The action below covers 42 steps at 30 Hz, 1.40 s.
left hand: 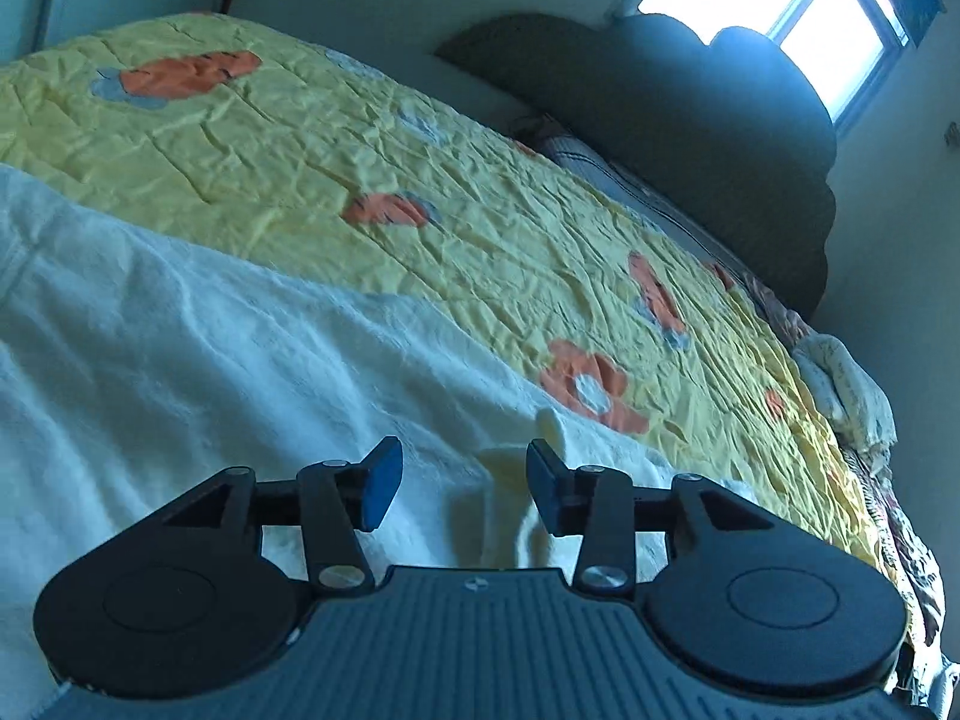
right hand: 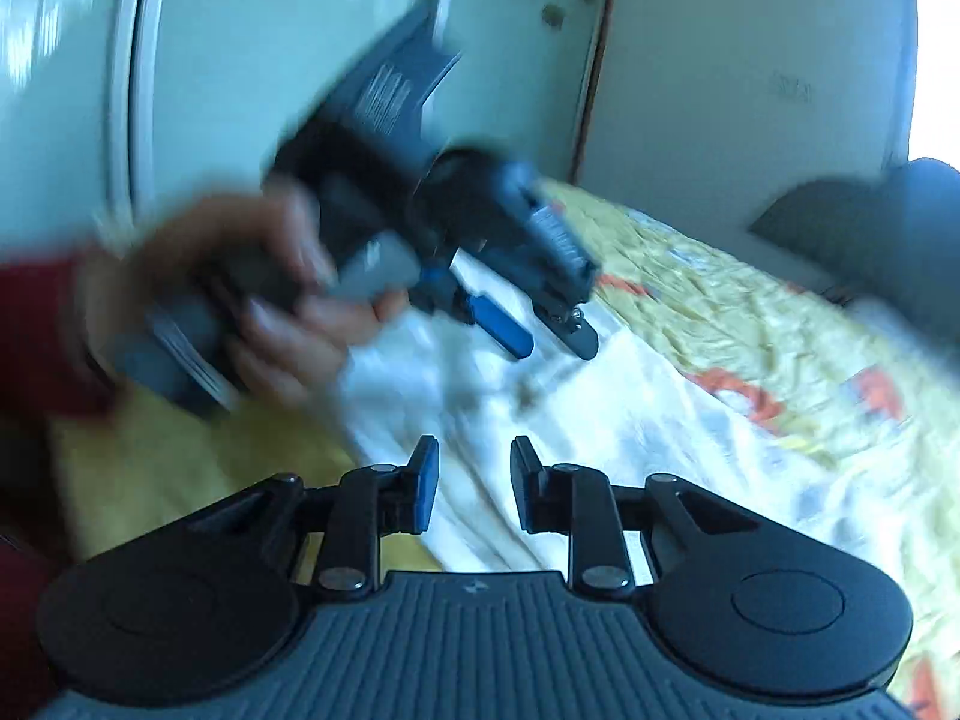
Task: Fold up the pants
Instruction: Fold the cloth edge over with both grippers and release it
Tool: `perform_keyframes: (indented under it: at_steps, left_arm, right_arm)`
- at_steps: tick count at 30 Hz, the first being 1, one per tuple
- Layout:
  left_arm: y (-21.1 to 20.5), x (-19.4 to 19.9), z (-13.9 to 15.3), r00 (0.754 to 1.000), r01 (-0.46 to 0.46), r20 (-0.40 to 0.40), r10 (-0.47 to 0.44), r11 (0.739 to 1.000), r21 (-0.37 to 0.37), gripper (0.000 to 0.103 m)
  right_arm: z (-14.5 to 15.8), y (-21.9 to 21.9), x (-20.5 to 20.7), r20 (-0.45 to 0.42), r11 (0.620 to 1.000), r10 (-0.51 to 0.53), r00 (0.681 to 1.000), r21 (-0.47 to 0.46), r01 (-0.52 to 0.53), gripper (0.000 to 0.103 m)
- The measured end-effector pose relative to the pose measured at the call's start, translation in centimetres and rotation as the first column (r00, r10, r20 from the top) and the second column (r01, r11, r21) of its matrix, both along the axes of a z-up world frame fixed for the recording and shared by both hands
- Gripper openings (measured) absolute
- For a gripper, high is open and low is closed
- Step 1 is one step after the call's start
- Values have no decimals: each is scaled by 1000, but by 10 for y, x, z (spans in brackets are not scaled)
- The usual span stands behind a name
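The white pants [left hand: 180, 360] are lying spread across the near side of the bed, on top of the yellow quilt [left hand: 420, 180] with its orange flowers — and from where I'm standing they're looking only partly dealt with. In the left wrist view a small cream tab of the fabric [left hand: 555, 429] is poking up just ahead of the left gripper [left hand: 462, 483], whose fingers are standing apart with nothing pinched between them; cloth is lying below the gap, not in it.

Over on the right wrist view, the right gripper [right hand: 474, 483] is hovering over the white cloth too, its fingers parted by a narrower gap and empty. Beyond it the person's hand [right hand: 270, 306], in a red sleeve [right hand: 42, 330], is gripping the handle of the left tool, whose blue-padded fingers [right hand: 501, 327] are pointing down at the pants.

So both tools are releasing rather than gripping — I'm judging that 1 fold may be laid, but no neat stack is showing, and further folds and smoothing are remaining.

Writing? A striped label on the left tool's body [right hand: 390, 93] is too blurred to read. Nothing else is legible.
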State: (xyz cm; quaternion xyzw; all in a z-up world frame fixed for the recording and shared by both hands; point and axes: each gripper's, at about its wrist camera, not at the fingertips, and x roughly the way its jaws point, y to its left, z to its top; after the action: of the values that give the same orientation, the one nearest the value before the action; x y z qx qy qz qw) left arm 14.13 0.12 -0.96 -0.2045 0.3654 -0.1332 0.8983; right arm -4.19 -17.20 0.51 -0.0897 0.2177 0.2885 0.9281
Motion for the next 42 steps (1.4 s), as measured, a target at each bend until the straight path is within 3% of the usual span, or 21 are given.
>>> perform_keyframes:
  at_steps: [3, 7, 12, 15, 16, 17, 20, 23, 26, 27, 28, 29, 30, 32, 34, 38, 42]
  left_arm:
    - [7, -4, 8, 1000, -1, -3, 0, 1000, -26, 49]
    - [6, -11, 13, 998, 53, -41, -57, 995, -79, 51]
    - [2, -18, 16, 987, 110, -100, -122, 986, -125, 55]
    - [-4, -19, 16, 973, 164, -140, -186, 974, -156, 59]
    - [-6, -19, 14, 967, 174, -157, -202, 969, -177, 60]
    - [-6, -17, 10, 959, 183, -177, -221, 961, -210, 61]
    - [-6, -13, -1, 938, 172, -249, -241, 948, -269, 65]
    - [-4, -7, -11, 923, 155, -291, -253, 935, -319, 66]
    - [-9, 4, -22, 912, 135, -310, -268, 911, -390, 67]
    - [-11, 7, -25, 915, 120, -310, -259, 906, -405, 67]
    - [-11, 10, -28, 922, 100, -303, -240, 905, -413, 57]
    - [-11, 11, -29, 929, 86, -296, -222, 908, -410, 44]
    - [-11, 13, -28, 933, 81, -293, -208, 916, -392, 17]
    - [-8, 9, -24, 947, 95, -258, -194, 931, -352, 3]
    - [-6, 0, -17, 961, 109, -212, -178, 947, -303, 3]
    - [-10, -8, -18, 978, 96, -172, -117, 988, -124, 3]
    - [-12, -5, -31, 976, 97, -183, -115, 990, -101, 3]
  right_arm:
    - [-4, 10, 2, 29, 992, -65, 997, -105, 68, 25]
    - [-21, 25, 2, 6, 977, -25, 1000, -211, 26, 25]
    - [-43, 40, 1, 128, 894, -66, 990, -433, 116, 25]
    - [-51, 48, 11, 189, 852, -79, 979, -497, 164, 25]
    - [-53, 49, 12, 194, 850, -66, 979, -503, 157, 24]
    - [-55, 50, 13, 189, 850, -49, 981, -508, 140, 12]
    - [-48, 49, 14, 210, 872, -58, 976, -465, 152, 9]
    - [-25, 22, 15, 154, 946, -117, 981, -283, 157, 9]
    - [-11, 1, 17, 113, 977, -134, 985, -151, 150, 9]
    - [-9, -1, 18, 104, 982, -126, 987, -130, 139, 9]
    - [-9, 0, 20, 97, 985, -117, 988, -118, 129, 9]
    - [-10, 1, 21, 92, 986, -113, 989, -117, 123, 9]
    - [-13, 7, 24, 90, 985, -103, 991, -127, 114, 9]
    - [-18, 13, 24, 87, 984, -90, 992, -146, 102, 9]
    - [-24, 16, 25, 65, 988, -75, 995, -133, 83, 9]
    - [-43, 23, 39, 9, 982, -56, 998, -180, 57, 10]
    - [-45, 20, 45, -17, 980, -59, 998, -191, 55, 14]
